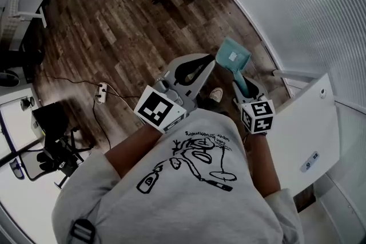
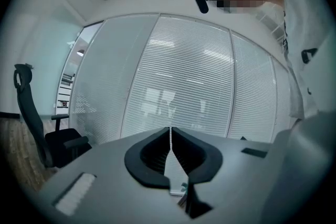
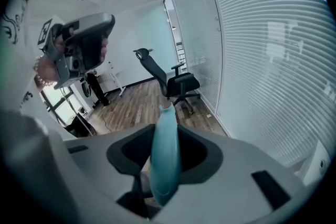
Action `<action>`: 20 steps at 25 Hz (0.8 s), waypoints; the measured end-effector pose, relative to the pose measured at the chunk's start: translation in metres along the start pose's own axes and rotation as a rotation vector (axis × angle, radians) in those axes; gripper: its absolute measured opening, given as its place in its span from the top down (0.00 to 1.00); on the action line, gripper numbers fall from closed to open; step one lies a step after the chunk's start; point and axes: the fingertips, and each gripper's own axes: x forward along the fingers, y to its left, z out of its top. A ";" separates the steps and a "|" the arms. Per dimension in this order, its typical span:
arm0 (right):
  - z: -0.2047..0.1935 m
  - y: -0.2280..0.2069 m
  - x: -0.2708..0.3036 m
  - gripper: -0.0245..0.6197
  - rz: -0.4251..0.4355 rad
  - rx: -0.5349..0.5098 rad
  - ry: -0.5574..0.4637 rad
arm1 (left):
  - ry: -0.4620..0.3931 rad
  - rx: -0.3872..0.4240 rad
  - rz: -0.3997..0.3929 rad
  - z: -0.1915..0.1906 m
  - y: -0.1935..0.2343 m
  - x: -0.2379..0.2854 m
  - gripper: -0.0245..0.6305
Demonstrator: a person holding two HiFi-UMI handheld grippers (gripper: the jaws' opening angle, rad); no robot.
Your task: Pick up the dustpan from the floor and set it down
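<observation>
My right gripper [image 1: 242, 84] is shut on the handle of the teal dustpan [image 1: 233, 58], which hangs in the air above the wood floor, its pan end away from me. In the right gripper view the teal handle [image 3: 165, 155] runs straight up between the two dark jaws, and the pan itself is hidden behind it. My left gripper [image 1: 197, 71] is held up beside the right one, its jaws shut with nothing between them. The left gripper view shows the dark jaw tips [image 2: 170, 134] meeting in front of a wall of blinds.
A glass wall with white blinds [image 1: 297, 3] runs along the right. A white panel [image 1: 311, 134] stands close at my right. A black office chair [image 3: 173, 81] stands by the blinds. A power strip with cable [image 1: 102, 92] lies on the floor [image 1: 103, 31] at left, near dark equipment [image 1: 54, 146].
</observation>
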 end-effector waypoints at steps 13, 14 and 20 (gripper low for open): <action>0.085 0.015 -0.077 0.77 -0.001 -0.001 -0.125 | -0.019 0.013 -0.015 0.016 -0.003 0.003 0.95; 0.090 0.017 -0.083 0.77 -0.002 -0.007 -0.132 | -0.020 0.013 -0.017 0.018 -0.004 0.003 0.95; 0.113 0.024 -0.106 0.77 -0.010 -0.044 -0.174 | -0.022 0.024 -0.027 0.020 -0.007 0.007 0.95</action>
